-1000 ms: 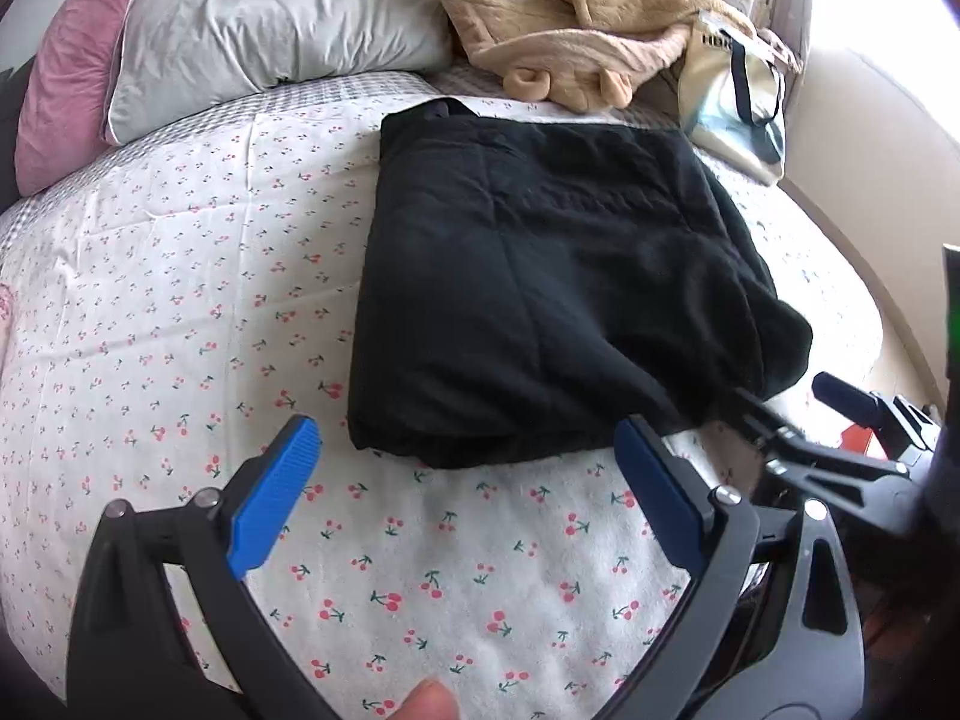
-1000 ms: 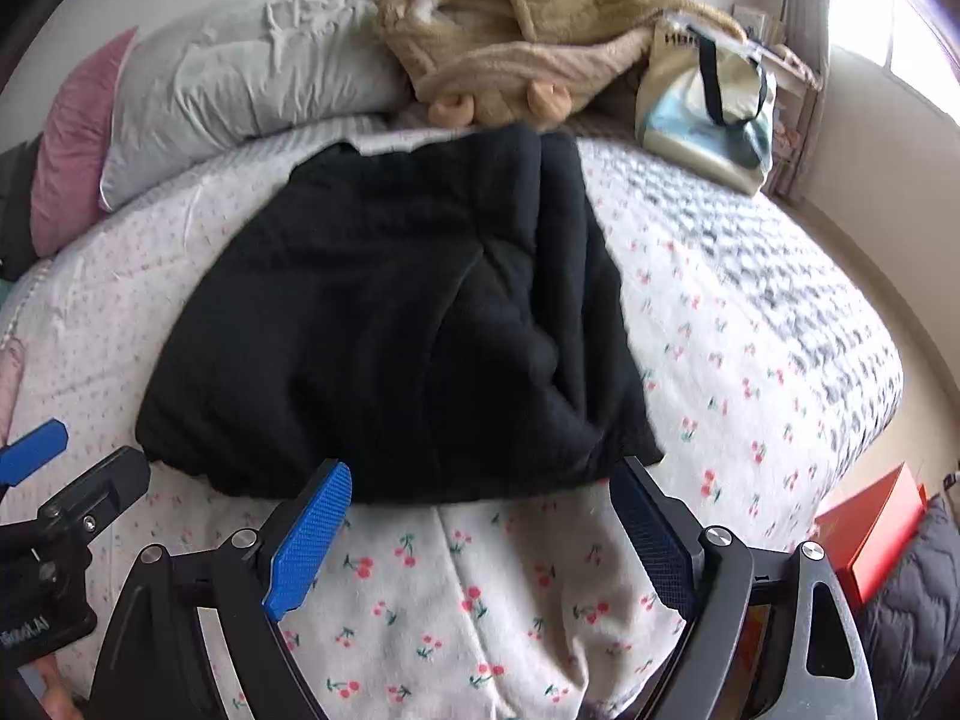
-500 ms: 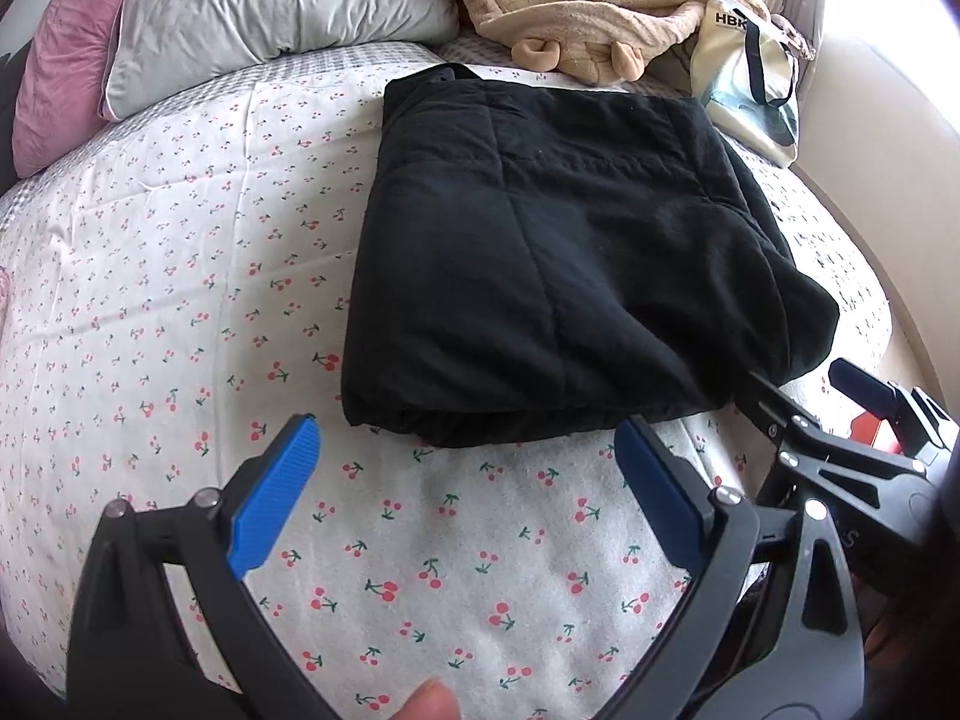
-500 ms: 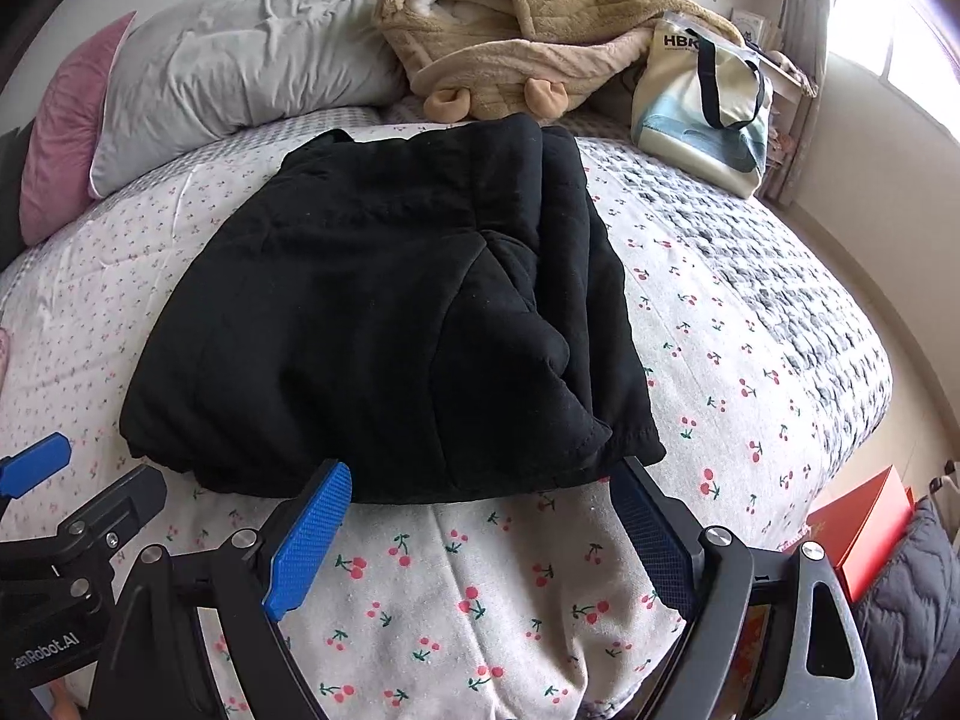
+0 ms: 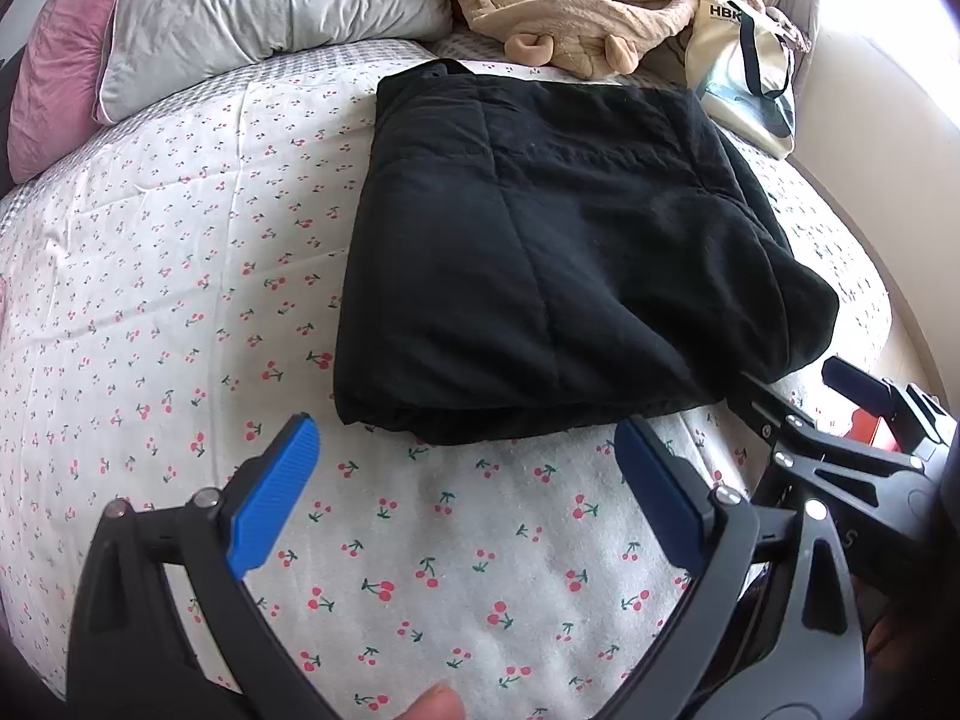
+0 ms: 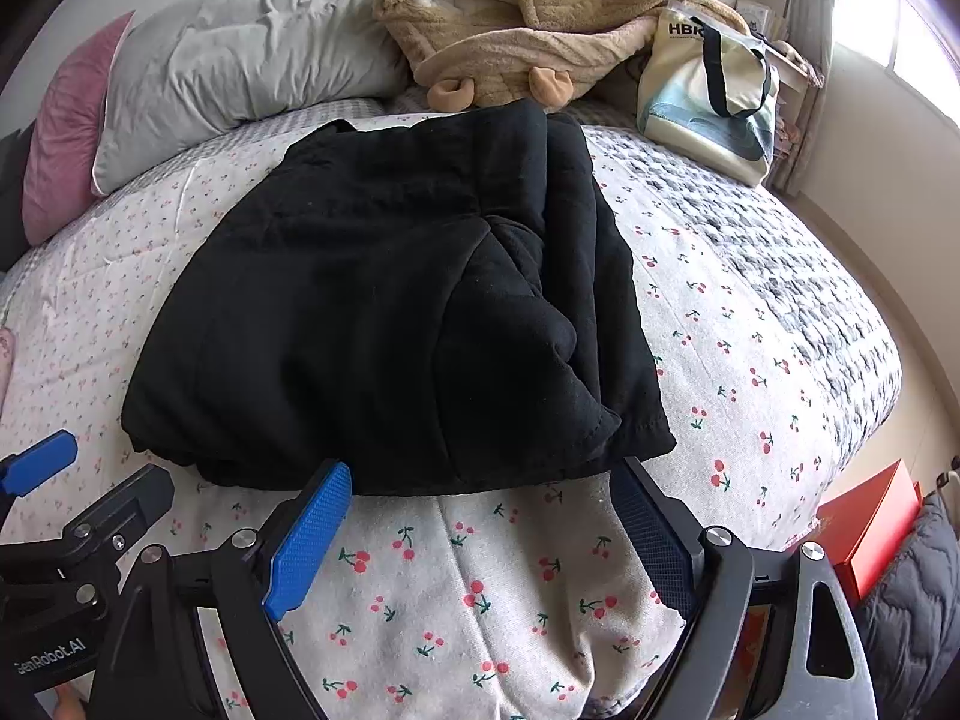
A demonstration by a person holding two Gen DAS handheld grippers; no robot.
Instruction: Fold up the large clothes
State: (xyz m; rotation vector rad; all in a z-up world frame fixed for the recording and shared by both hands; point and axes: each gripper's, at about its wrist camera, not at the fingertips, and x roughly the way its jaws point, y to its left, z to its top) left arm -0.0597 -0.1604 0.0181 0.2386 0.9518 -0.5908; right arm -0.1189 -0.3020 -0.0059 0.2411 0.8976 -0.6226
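A black garment lies folded into a thick rectangle on the cherry-print bedspread. It also shows in the right wrist view. My left gripper is open and empty, just short of the garment's near edge. My right gripper is open and empty, its blue fingertips at the garment's near hem. The right gripper appears at the right of the left wrist view, and the left gripper's blue tip at the left of the right wrist view.
A grey pillow and a pink pillow lie at the head of the bed. A tan fleece garment and a white tote bag sit behind the black one. A red box stands beside the bed.
Both grippers have drawn back a little from the garment and tilted down. Both stay open. The garment has not moved.
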